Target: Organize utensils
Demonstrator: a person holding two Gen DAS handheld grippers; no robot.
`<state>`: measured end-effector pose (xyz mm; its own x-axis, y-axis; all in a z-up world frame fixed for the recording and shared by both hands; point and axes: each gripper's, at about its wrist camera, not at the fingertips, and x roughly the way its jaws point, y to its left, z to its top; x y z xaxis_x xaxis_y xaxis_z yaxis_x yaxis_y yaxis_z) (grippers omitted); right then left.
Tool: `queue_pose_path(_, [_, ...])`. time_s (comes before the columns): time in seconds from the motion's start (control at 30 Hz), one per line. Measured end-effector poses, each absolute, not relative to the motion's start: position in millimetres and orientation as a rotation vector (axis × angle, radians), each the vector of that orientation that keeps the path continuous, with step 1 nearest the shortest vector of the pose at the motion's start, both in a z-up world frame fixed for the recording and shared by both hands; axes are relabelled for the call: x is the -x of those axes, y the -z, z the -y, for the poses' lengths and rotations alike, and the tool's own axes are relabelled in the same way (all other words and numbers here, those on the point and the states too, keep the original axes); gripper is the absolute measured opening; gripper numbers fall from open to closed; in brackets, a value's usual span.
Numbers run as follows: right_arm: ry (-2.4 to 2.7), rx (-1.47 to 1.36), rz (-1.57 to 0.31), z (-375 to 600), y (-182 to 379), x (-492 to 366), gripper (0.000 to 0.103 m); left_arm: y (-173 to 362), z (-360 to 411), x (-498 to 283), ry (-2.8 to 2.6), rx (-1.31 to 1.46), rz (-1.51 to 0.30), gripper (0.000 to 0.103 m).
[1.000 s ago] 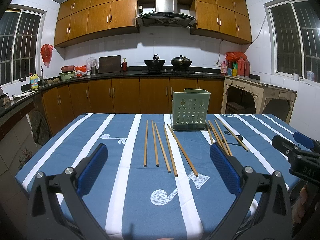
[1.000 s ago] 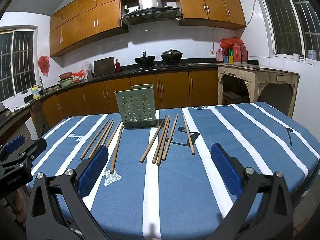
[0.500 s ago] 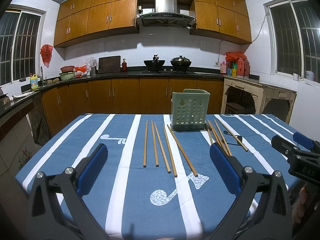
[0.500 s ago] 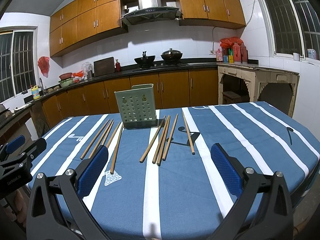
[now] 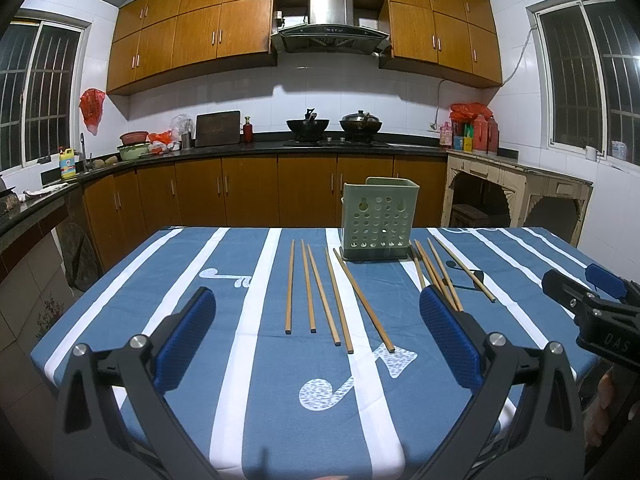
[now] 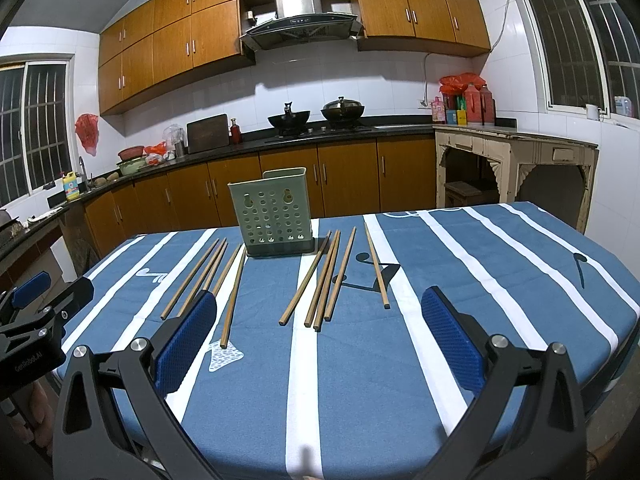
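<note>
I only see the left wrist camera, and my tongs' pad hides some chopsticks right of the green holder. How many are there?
Observer: The right wrist camera shows five chopsticks lying right of the green holder.
Operator: Are the other tongs holding one?
Observer: No. The right tongs are open, with nothing between the pads.
Operator: Are those five all bunched up?
Observer: Not all. The middle pair looks pressed together, but the rightmost chopstick lies apart from the rest.
</note>
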<state>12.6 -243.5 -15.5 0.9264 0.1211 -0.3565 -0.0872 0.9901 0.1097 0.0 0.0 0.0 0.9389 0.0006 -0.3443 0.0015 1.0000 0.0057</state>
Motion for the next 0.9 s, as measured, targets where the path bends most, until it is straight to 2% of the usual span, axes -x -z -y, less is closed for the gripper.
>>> queue_pose_path(0.9, [-0.107,-0.097,-0.375,244.3,16.0,-13.8,0.101,0.1,0.1,-0.1,0.001,-0.007,-0.354,0.099])
